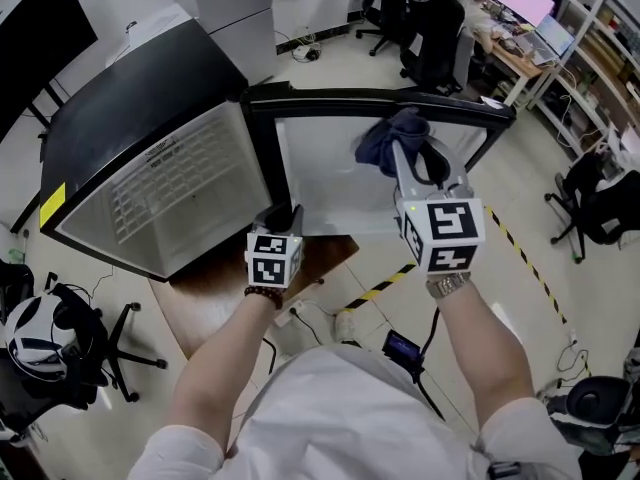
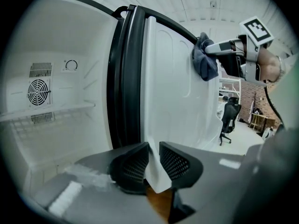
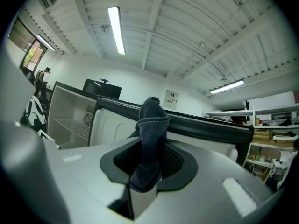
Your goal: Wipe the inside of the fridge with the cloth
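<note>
Right gripper (image 1: pixel 405 155) clutched a cloth (image 1: pixel 385 140) at the fridge (image 1: pixel 140 98) door (image 1: pixel 335 180); left gripper (image 1: pixel 283 217) clamped the door's edge, above a taped office floor (image 1: pixel 535 208) dotted with chairs (image 1: pixel 432 43).

**Person and two hand-held grippers: build, markings, dress**

Left gripper (image 1: pixel 285 211): black jaws. Behind them sits a white marker cube (image 1: pixel 273 258) with black square patterns on each face. In the left gripper view it has a matt grey shell (image 2: pixel 93 195) with pale rectangular patches, and black pads (image 2: pixel 133 164) with a fine mesh texture.

Right gripper (image 1: pixel 412 150): silver-grey neck. Its marker cube (image 1: pixel 445 233) is of the same kind, white with bold black squares. It has the same grey shell and meshed black pads (image 3: pixel 175 160).

Dress: pale short-sleeved shirt (image 1: pixel 340 408). Dark bead bracelet (image 1: pixel 263 296) on the left wrist, metal-banded watch (image 1: pixel 447 285) on the right.
</note>
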{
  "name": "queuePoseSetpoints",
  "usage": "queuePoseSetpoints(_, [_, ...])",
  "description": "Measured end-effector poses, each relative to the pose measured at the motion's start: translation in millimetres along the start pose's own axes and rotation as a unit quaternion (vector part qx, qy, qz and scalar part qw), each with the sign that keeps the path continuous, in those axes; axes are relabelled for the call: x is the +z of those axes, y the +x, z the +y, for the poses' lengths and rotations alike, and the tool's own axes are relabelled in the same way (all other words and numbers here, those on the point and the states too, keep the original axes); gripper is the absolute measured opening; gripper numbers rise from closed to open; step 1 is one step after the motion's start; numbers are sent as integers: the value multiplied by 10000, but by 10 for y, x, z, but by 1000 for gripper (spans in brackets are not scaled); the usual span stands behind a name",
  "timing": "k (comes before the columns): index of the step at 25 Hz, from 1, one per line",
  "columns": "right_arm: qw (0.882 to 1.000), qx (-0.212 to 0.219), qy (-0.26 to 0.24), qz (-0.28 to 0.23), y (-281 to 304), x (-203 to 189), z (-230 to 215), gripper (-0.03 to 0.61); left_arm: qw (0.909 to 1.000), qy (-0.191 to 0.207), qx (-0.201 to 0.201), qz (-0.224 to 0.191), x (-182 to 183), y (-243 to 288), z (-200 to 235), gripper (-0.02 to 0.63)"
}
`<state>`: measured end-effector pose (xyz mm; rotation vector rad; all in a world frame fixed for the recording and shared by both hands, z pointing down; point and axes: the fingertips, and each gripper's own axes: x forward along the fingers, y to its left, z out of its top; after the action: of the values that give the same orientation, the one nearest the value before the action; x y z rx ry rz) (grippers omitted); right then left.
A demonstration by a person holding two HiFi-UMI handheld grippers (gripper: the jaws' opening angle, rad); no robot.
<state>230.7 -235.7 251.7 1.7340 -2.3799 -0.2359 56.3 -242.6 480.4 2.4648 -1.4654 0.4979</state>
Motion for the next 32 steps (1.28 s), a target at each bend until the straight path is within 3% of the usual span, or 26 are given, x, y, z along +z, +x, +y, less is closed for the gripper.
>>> queuePoseSetpoints(10, [9967, -786, 11, 204, -289, -182, -734, 94, 10000, -12, 21, -15, -5, 4, 14, 80])
queuePoseSetpoints(20, [9925, -1196, 36, 261, -487, -254, -1114, 94, 10000, 20, 51, 11, -13, -3, 16, 80])
queuePoseSetpoints(26, [9936, -1101, 181, 156, -539, -209, -1044, 94, 10000, -35, 63, 11, -7, -8, -9, 80])
queuePoseSetpoints(32, [9986, -367, 369, -72, -439, -62, -312, 94, 10000, -30, 33, 26, -13, 10, -35, 80])
